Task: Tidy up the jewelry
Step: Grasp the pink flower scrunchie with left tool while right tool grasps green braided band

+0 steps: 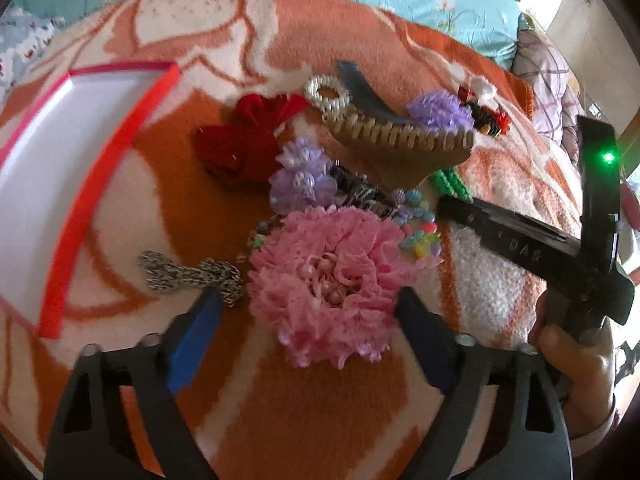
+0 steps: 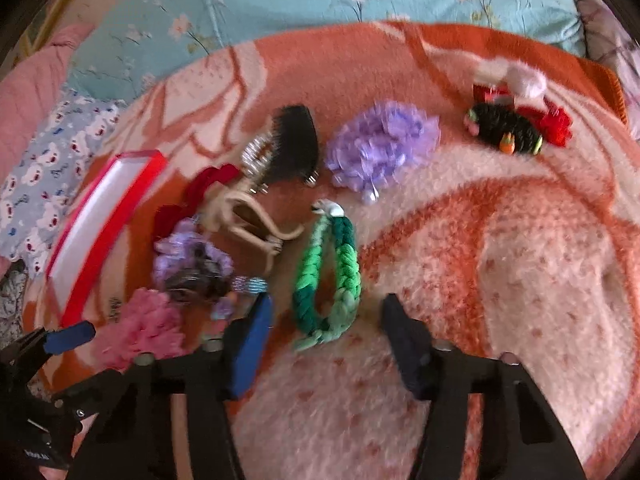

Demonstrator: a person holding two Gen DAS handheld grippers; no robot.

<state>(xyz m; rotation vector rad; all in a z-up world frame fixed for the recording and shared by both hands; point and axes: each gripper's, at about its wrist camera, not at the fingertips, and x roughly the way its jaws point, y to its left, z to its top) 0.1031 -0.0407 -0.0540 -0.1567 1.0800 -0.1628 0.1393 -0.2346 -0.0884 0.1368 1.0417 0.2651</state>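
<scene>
Blanket: orange and cream, under everything.

Left gripper: jaws spread wide, nothing clamped. Pink flower between the jaws, just ahead of the tips, touching neither visibly. Grey knit bow just beyond the left jaw tip. Lilac flower ahead of the pink one, bead string ahead and right, red bow further ahead and left. Beige claw clip well ahead, pearl ring and dark clip behind it. Red box, white inside, far left of the jaws, apart from the heap.

Right gripper: jaws likewise open, holding nothing. Green braid between the jaws, ahead of the tips, its near loop level with them. Second lilac flower well ahead, black coil far ahead and right. Red box far left again, with the left gripper at the lower left edge.

Contact between the green braid and the left jaw: cannot tell, frame blurred.
</scene>
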